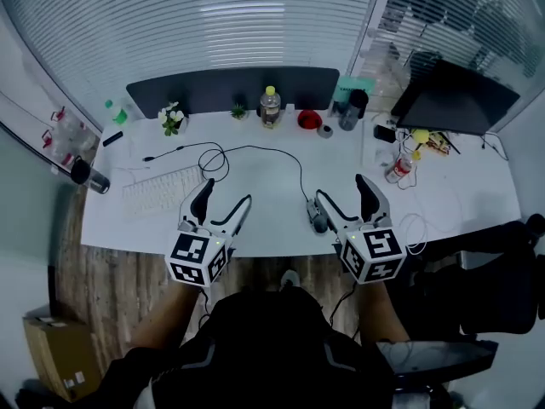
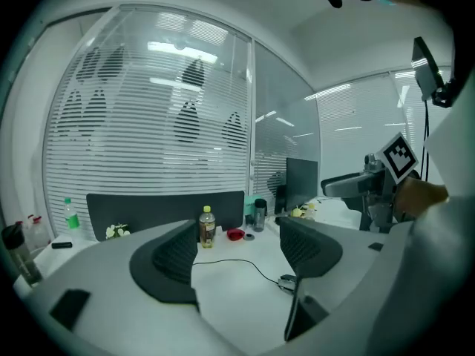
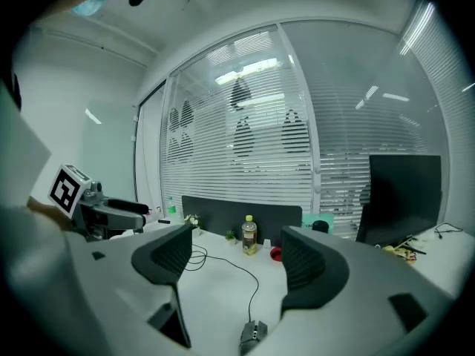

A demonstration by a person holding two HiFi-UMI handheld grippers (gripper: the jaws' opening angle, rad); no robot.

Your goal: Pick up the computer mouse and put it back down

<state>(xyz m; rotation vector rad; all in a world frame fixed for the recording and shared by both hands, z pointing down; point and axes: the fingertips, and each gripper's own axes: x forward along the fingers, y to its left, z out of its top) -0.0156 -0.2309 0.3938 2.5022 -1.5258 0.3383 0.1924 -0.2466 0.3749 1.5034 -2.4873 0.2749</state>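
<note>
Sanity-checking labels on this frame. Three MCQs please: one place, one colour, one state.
1. Where is the mouse? A on the keyboard B on the desk by the right gripper C on the floor
2. Bottle cap colour? A yellow B red C blue
3. Right gripper's jaws? A shut on the mouse B shut, empty C apart, empty
Key: 1 B, it lies on the desk beside that gripper; 2 A, the cap shows yellow; 3 C, right gripper view shows a gap, nothing held.

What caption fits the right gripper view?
Open right tongs facing a wired computer mouse on the white desk.
</note>
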